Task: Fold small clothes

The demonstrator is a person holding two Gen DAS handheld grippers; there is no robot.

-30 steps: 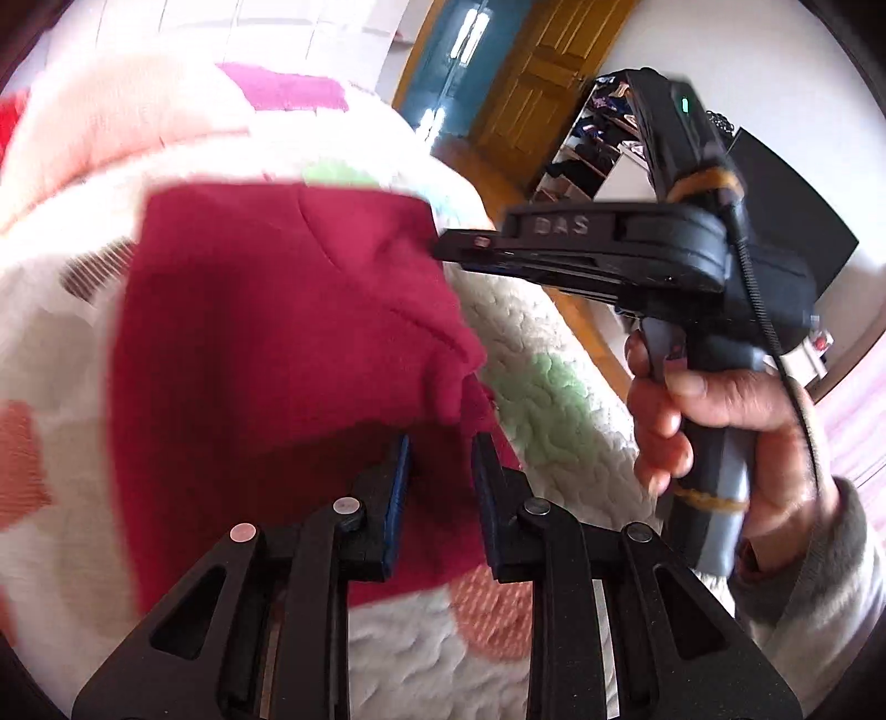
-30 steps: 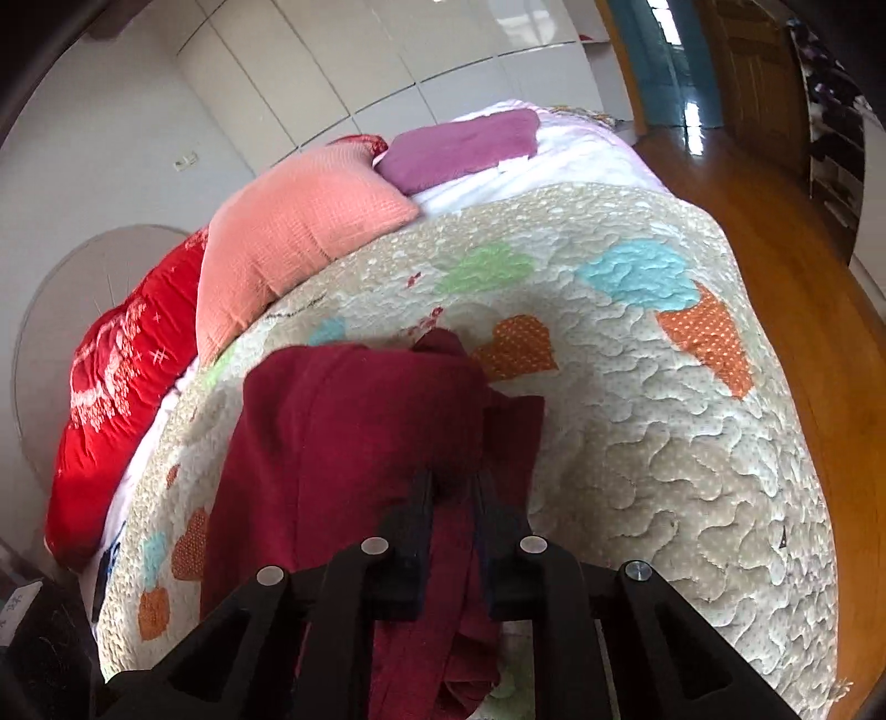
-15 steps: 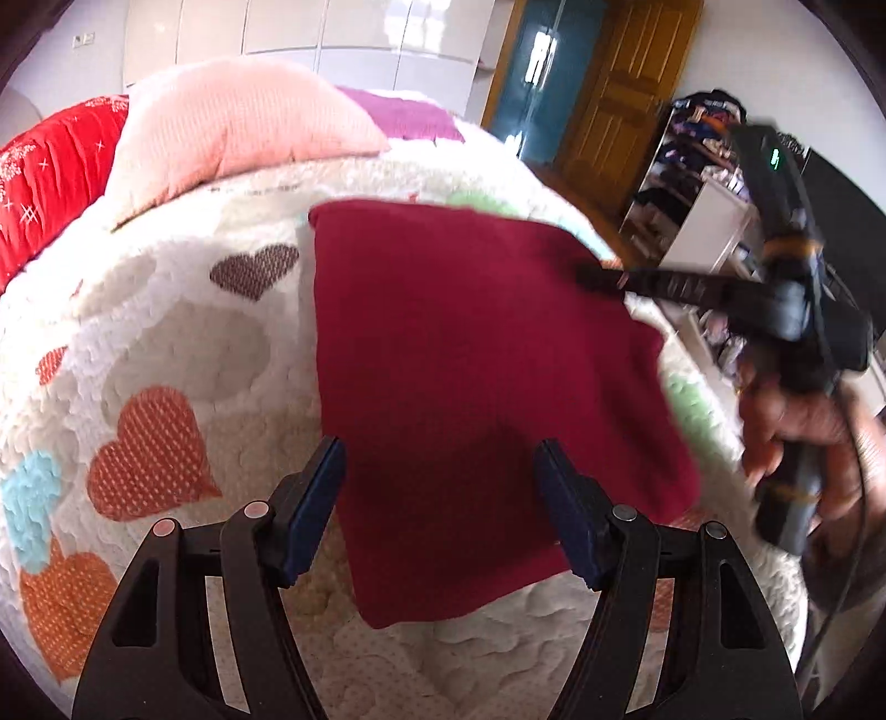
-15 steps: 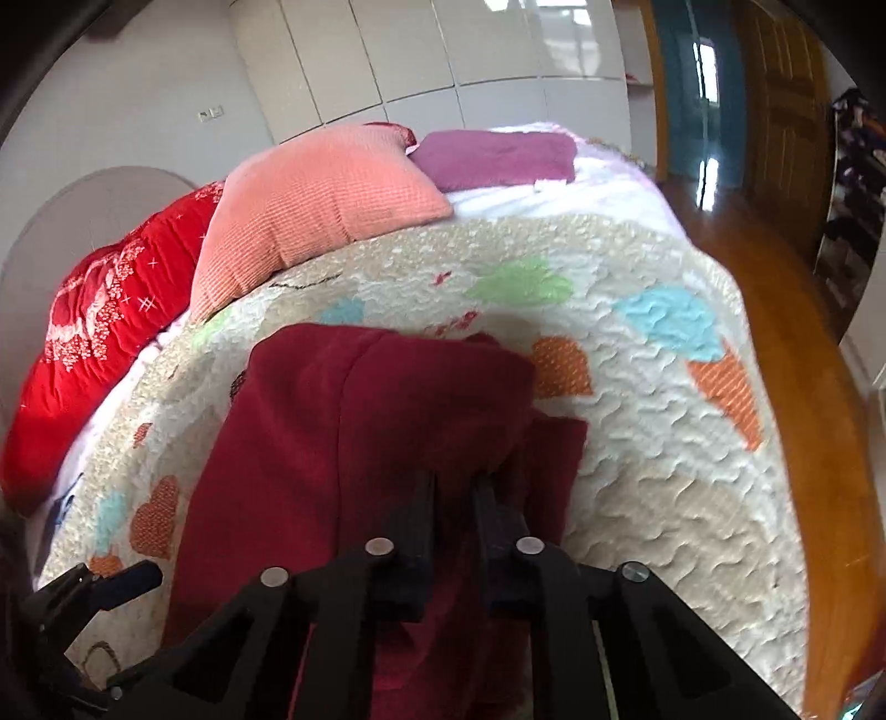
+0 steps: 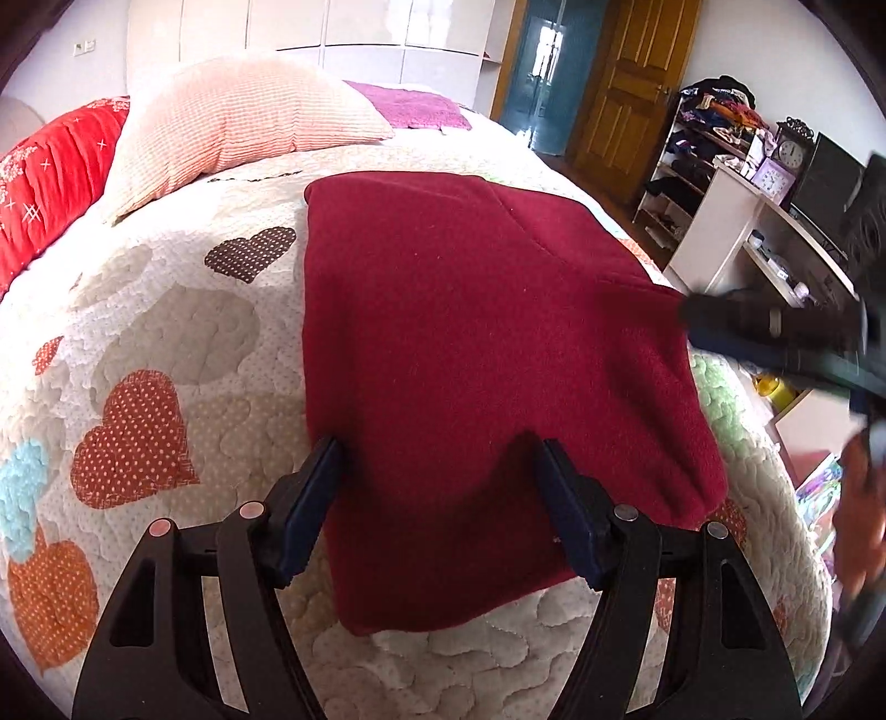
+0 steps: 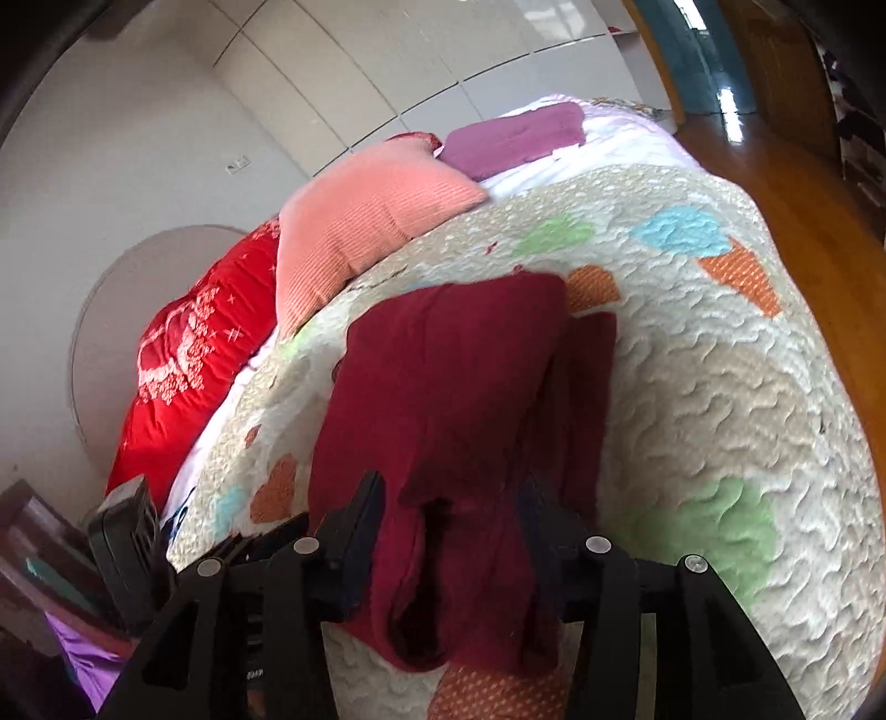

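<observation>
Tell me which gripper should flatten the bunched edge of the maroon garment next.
Right, probably. The right gripper is open directly over the rumpled, doubled-up edge of the maroon garment. The left gripper, also open, hangs over a part that already lies flat on the quilt.

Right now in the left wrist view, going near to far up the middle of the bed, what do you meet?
Open left claw → dark red garment lying flat on the heart-patterned quilt → pink ribbed pillow → purple cloth → white wardrobe doors.
</observation>
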